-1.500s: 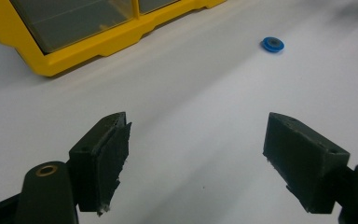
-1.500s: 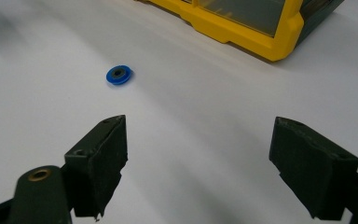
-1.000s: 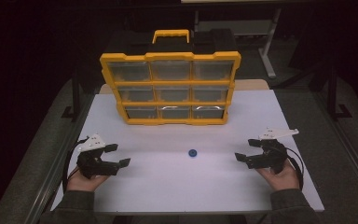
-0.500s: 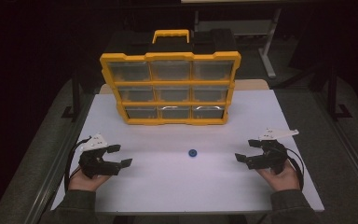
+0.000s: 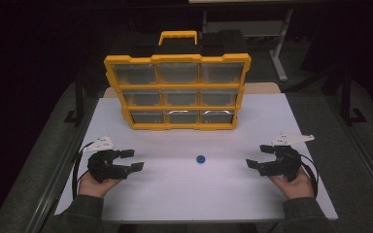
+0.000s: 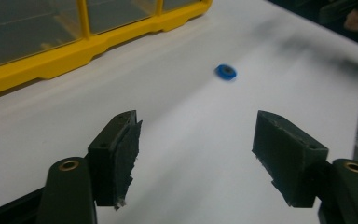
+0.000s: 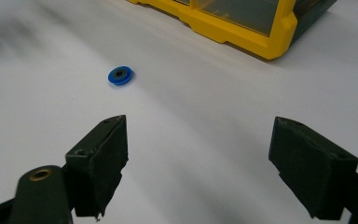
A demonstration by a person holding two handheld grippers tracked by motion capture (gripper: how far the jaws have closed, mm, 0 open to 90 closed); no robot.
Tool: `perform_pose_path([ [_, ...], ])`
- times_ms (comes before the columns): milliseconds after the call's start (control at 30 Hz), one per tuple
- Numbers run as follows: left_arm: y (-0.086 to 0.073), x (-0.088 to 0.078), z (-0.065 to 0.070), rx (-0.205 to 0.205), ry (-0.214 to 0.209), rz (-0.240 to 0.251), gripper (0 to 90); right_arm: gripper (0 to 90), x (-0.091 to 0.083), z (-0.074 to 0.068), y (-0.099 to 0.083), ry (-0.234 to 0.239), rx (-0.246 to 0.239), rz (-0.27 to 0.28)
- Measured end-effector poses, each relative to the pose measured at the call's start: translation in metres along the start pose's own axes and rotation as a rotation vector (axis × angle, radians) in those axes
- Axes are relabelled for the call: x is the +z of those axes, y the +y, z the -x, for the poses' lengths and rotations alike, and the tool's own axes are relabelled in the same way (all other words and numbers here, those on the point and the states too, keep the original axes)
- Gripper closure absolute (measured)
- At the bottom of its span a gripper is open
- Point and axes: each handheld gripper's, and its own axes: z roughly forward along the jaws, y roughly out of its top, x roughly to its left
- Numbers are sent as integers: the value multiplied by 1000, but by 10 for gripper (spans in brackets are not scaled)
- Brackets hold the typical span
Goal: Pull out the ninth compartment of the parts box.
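Between your two tools the table [image 5: 175, 194] lies bare except for the small blue ring [image 5: 201, 158]; the yellow drawer case [image 5: 177, 92] blocks the far side.

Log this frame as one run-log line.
left gripper: open, jaws just closing a little, nothing between | right gripper: open, empty | blue ring: on white table, untouched | yellow organizer: upright behind

You work at a lab-style bench: a white counter [image 5: 281, 121], a yellow parts organizer [image 5: 177, 92], dark surroundings, metal frame legs [image 5: 279, 48] behind.
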Motion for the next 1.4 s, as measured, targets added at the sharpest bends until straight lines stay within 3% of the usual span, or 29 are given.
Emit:
perform_pose_path([
  [200,13,15,5,-34,-64,15,343,184,-3,2,0,-6,-4,1],
  [467,38,53,15,-91,-131,25,371,185,-4,4,-1,-6,-8,-6],
  [667,57,78,25,-79,-135,35,391,186,-4,6,0,-3,-11,2],
  [967,76,119,31,-133,-150,41,418,187,-5,6,0,1,-21,-1],
  [1133,86,140,33,-157,-141,40,446,187,-3,7,0,6,-20,-10],
  [1333,98,161,30,-217,-137,59,464,188,-4,7,0,6,-25,-3],
  [1400,102,167,29,-217,-123,60,467,188,-4,8,0,9,-22,-2],
])
